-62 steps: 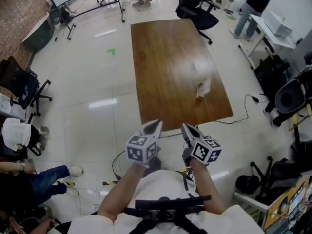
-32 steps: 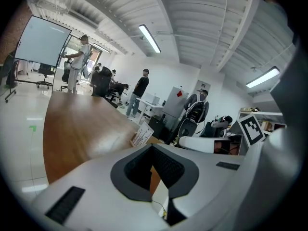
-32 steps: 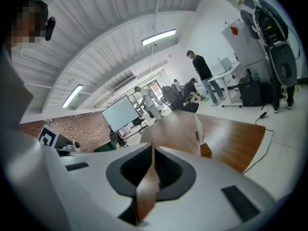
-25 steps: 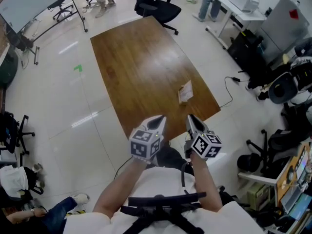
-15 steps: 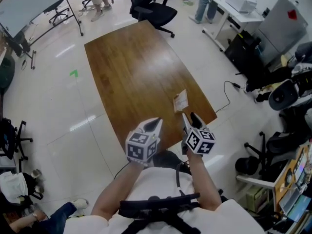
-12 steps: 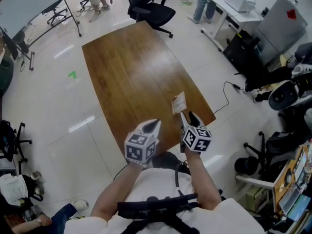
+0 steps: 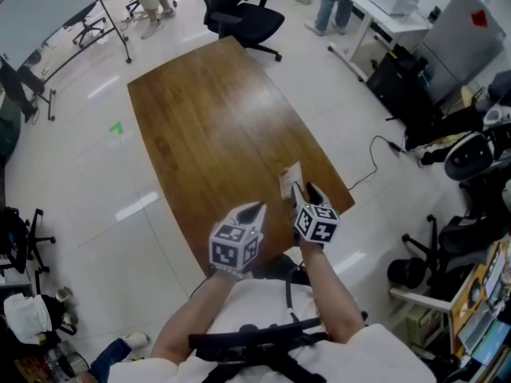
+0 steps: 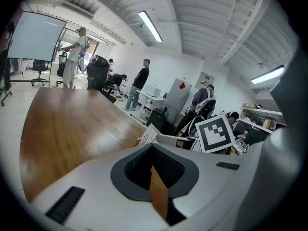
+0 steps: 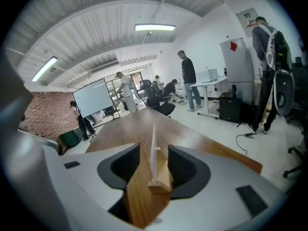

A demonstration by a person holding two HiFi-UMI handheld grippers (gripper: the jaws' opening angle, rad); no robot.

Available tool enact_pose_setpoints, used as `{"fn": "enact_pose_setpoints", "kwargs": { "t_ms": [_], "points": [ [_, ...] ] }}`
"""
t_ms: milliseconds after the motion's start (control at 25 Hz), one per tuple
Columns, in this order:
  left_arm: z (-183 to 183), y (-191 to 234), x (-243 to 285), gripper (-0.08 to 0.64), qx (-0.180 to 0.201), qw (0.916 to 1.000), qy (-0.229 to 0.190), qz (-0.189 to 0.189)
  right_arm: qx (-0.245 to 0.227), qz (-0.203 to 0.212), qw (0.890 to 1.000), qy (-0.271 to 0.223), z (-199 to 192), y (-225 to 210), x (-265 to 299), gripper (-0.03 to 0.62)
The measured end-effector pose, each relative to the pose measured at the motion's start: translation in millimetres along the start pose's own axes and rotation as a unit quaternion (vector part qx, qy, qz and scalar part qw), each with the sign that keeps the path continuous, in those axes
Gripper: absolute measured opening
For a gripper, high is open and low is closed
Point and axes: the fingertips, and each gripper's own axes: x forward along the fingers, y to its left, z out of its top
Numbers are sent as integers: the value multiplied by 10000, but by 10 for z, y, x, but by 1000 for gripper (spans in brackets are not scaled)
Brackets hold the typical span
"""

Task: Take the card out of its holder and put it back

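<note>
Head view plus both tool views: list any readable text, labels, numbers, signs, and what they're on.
No text is legible in any view.
Card: printed lines, too small to read.
Red diamond sticker on the grey cabinet: no characters visible.
Wall notice: too small to read.
Marker cube on the right tool: black-and-white squares only, no characters.

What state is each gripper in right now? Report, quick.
Left gripper: closed, nothing in it.
Right gripper: open, jaws just closing slightly, the white card in its pale wooden block holder between them, not gripped.
</note>
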Motion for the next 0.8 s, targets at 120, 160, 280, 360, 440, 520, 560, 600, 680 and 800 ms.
{"fn": "enact_pose_setpoints", "kwargs": {
  "t_ms": [120, 160, 280, 360, 440, 520, 560, 600, 680, 800],
  "points": [
    [-20, 24, 156, -3, 29, 9999, 112, 23, 18, 42, 10000, 63, 1, -27, 133, 193],
    [-28, 36, 210, -3, 36, 9999, 148, 40, 28, 75, 9999, 84, -1, -26, 176, 192],
    [-43, 71, 344, -3, 48, 9997, 232, 72, 59, 134, 9998, 138, -20, -7, 269, 164],
    [-32, 94, 408, -3, 30, 9996, 261, 72, 41, 134, 9998, 169, -30, 13, 321, 150],
    [-10, 110, 454, -3, -2, 9996, 274, 64, 25, 139, 9997, 186, -33, 26, 372, 135],
    [4, 120, 484, -3, -28, 9996, 282, 60, 15, 121, 9997, 211, -41, 13, 407, 121],
    [2, 130, 491, -3, -40, 9996, 286, 66, 3, 102, 9997, 226, -49, 3, 418, 119],
    [-3, 143, 495, -3, -53, 9995, 287, 76, -17, 79, 9997, 241, -59, -8, 427, 113],
    [-11, 167, 498, -3, -77, 9995, 286, 97, -68, 20, 9996, 259, -80, -34, 438, 92],
    [-11, 198, 495, -3, -105, 9995, 279, 116, -130, -70, 9996, 248, -87, -63, 450, 39]
  ]
}}
